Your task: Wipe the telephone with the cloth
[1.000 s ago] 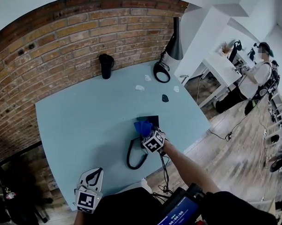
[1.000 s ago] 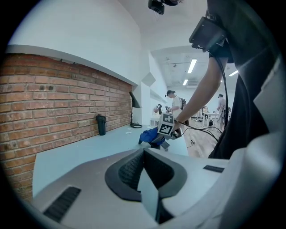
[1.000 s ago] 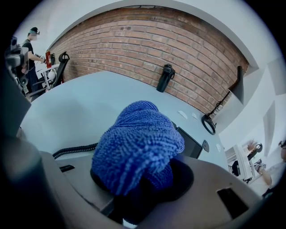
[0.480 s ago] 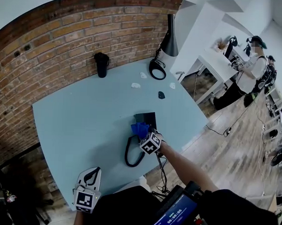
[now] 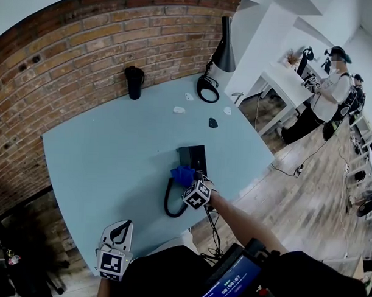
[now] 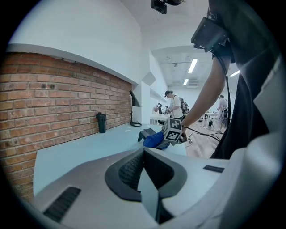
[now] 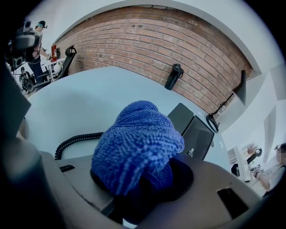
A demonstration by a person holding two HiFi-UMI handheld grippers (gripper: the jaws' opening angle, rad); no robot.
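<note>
Since a second ago my right gripper (image 5: 187, 180) has slid back toward the near end of the telephone (image 5: 193, 157), baring more of its dark top. Its jaws clamp the bunched blue cloth (image 5: 181, 173), which touches that near end. My left gripper (image 5: 123, 229) hangs at the near edge of the table (image 5: 100, 154), jaws together, empty.

Brick wall (image 5: 74, 43), pale-blue table (image 5: 100, 160), wood floor (image 5: 306, 198).

A blue screen (image 5: 233, 285) at 5 o'clock in the head view shows white numbers. They look like 00:00:07, but they are blurry, so the last one is unsure.
</note>
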